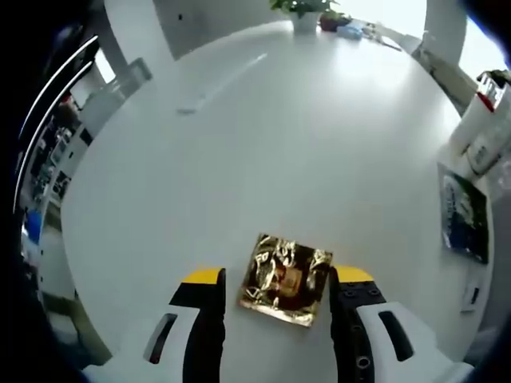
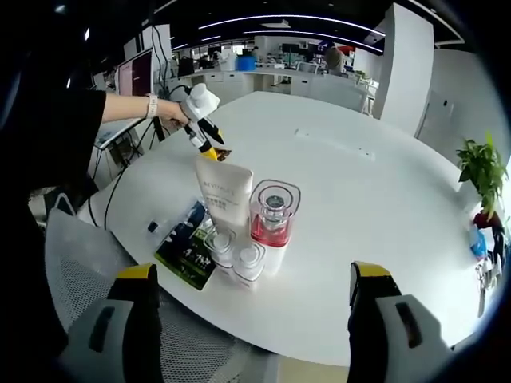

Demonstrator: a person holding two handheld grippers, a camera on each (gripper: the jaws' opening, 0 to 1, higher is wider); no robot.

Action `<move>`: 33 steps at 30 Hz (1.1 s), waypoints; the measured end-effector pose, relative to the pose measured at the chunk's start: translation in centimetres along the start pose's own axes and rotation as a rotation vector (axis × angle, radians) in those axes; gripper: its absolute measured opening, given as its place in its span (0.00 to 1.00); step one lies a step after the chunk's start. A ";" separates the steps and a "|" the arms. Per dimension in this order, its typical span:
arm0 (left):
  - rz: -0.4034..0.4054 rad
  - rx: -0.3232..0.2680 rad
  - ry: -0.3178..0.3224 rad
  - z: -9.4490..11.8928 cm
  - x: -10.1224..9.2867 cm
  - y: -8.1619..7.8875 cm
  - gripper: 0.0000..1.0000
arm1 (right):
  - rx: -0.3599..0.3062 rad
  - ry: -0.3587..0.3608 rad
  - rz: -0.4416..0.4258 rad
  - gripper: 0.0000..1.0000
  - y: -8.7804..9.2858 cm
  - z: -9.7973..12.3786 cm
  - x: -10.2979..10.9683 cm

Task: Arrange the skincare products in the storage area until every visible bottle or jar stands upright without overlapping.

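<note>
Left gripper view: the left gripper [image 1: 275, 281] stands wide apart over the round white table [image 1: 263, 144]. A crinkled gold foil square packet [image 1: 286, 278] lies flat on the table between the 2 jaws; contact with either jaw cannot be told. A dark printed flat card [image 1: 465, 217] lies near the table's right edge. A potted green plant [image 1: 303, 11] stands at the far edge.

Right gripper view: the right gripper [image 2: 254, 294] is spread wide and holds nothing. Ahead, 4 skincare products stand upright in a tight cluster: a white squeeze tube [image 2: 224, 195], a clear bottle with red liquid [image 2: 274, 219], and 2 small clear-capped jars [image 2: 219, 243] [image 2: 247, 260]. The printed card lies just beside them. Well beyond, a person's hand [image 2: 169, 112] holds the left gripper at the gold packet.
</note>
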State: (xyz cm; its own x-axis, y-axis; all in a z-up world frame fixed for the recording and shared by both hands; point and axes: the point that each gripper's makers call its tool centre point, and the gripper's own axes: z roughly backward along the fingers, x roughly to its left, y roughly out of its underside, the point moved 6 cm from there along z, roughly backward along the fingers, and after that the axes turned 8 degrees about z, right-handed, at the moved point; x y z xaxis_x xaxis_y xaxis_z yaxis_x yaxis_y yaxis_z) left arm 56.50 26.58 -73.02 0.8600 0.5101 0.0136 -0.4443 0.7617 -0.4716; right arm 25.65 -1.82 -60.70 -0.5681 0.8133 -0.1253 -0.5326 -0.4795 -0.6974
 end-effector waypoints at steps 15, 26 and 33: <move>-0.007 0.059 0.087 -0.6 -0.1 -0.6 0.46 | 0.012 0.000 -0.010 0.99 0.3 0.1 -0.1; -0.104 0.141 0.112 -0.8 -0.4 -1.1 0.45 | 0.020 0.008 -0.018 0.99 0.6 0.2 -0.1; -0.140 0.167 0.122 -1.0 -0.4 -1.2 0.39 | 0.018 -0.004 -0.005 0.99 0.3 0.0 0.1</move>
State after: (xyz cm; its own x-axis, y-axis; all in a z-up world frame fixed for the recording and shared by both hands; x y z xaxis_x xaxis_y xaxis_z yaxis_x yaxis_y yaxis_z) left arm 56.96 25.05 -73.33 0.9357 0.3501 -0.0429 -0.3448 0.8822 -0.3207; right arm 25.43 -1.86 -60.90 -0.5679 0.8145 -0.1188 -0.5470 -0.4813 -0.6850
